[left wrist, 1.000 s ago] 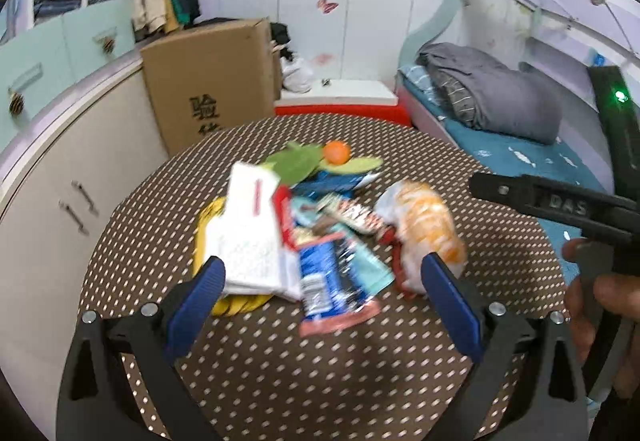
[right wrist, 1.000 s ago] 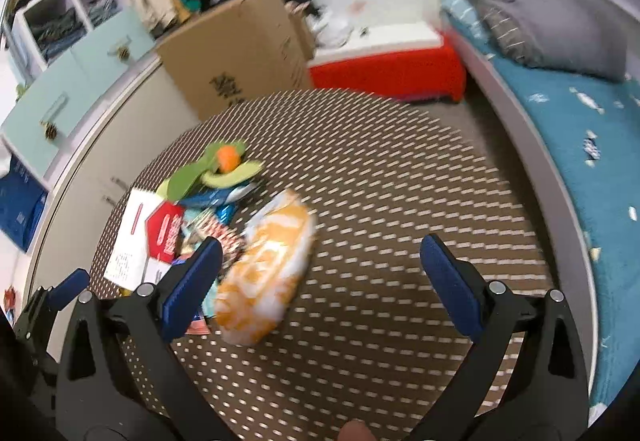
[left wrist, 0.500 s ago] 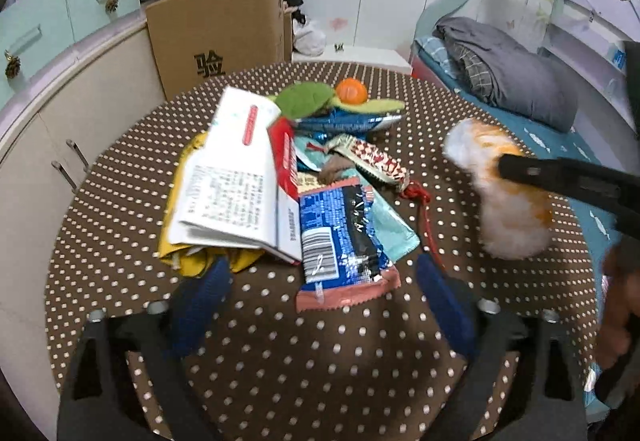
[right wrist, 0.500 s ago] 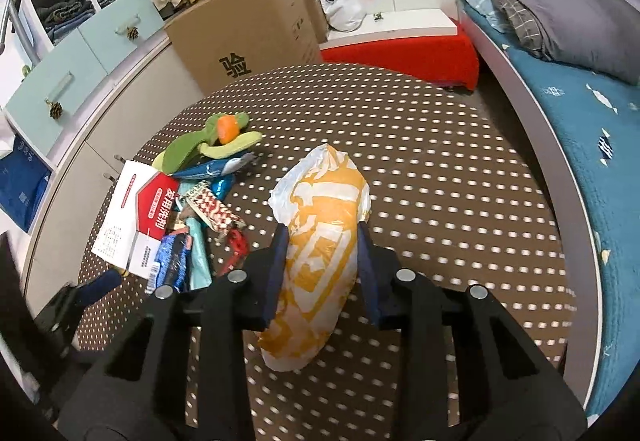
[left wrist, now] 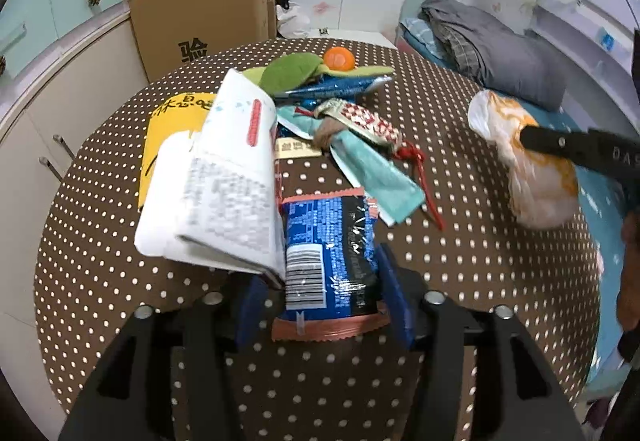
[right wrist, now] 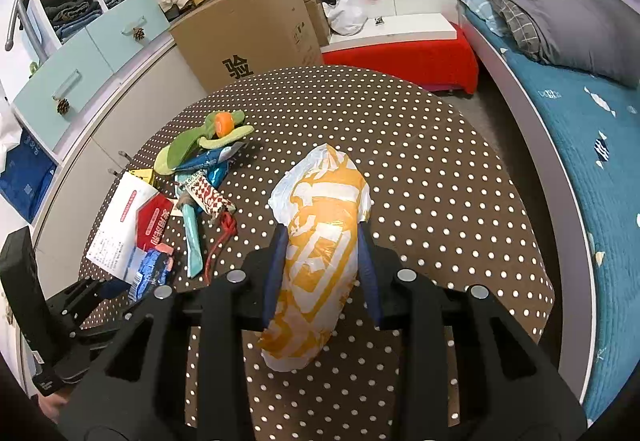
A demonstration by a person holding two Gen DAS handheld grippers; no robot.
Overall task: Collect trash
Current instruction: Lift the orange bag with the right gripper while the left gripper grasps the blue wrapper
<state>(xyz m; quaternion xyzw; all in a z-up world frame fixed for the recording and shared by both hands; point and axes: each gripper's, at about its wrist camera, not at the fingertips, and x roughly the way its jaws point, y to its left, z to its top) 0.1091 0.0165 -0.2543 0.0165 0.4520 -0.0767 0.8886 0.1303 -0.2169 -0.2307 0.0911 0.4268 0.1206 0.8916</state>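
A pile of trash lies on the round brown dotted table [left wrist: 500, 281]. My left gripper [left wrist: 324, 297] is shut on a blue snack wrapper [left wrist: 330, 261] at the pile's near end, next to a white folded box [left wrist: 224, 185]. My right gripper [right wrist: 322, 265] is shut on an orange-and-white plastic bag [right wrist: 320, 241] and holds it above the table. The bag also shows at the right of the left wrist view [left wrist: 528, 165]. The pile holds a teal wrapper [left wrist: 372, 169], a red-patterned wrapper [left wrist: 368, 121], a yellow sheet [left wrist: 168, 121], green peel [left wrist: 288, 71] and an orange ball [left wrist: 339, 58].
A cardboard box [right wrist: 248, 37] stands behind the table beside pale cabinets [right wrist: 80, 65]. A bed with a grey blanket [right wrist: 560, 13] runs along the right. A red-and-white step [right wrist: 400, 45] sits at the back.
My right gripper closed on the orange-and-white bag and lifted it off the table. My left gripper moved forward to the pile and closed on the blue wrapper.
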